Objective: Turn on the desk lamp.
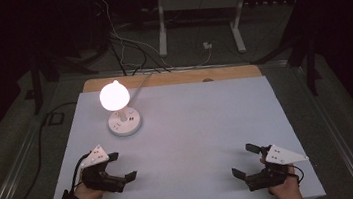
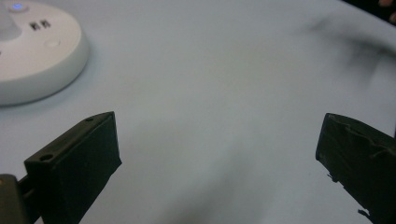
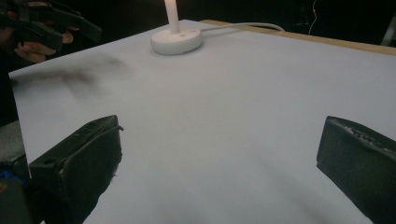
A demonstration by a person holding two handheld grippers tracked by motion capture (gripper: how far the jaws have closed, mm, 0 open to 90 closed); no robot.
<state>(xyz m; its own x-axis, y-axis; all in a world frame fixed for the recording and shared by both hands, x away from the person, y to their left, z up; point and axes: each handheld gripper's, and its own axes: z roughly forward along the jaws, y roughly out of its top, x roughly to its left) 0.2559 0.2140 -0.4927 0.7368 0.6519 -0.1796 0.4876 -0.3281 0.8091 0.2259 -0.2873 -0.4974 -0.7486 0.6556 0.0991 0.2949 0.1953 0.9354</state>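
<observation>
High view: a lit desk lamp (image 1: 121, 113) stands at the surface's (image 1: 193, 128) far left; the left hand-held gripper (image 1: 124, 166) and right hand-held gripper (image 1: 246, 160) rest near the front edge, well apart. Left gripper view: jaws wide, empty; the lamp's base shows a blue indicator. Right gripper view: jaws wide, empty; the lamp's cord (image 3: 243, 25) trails off.

The lamp base (image 2: 32, 51) bears two small dark characters beside a blue light, too blurred to read.
</observation>
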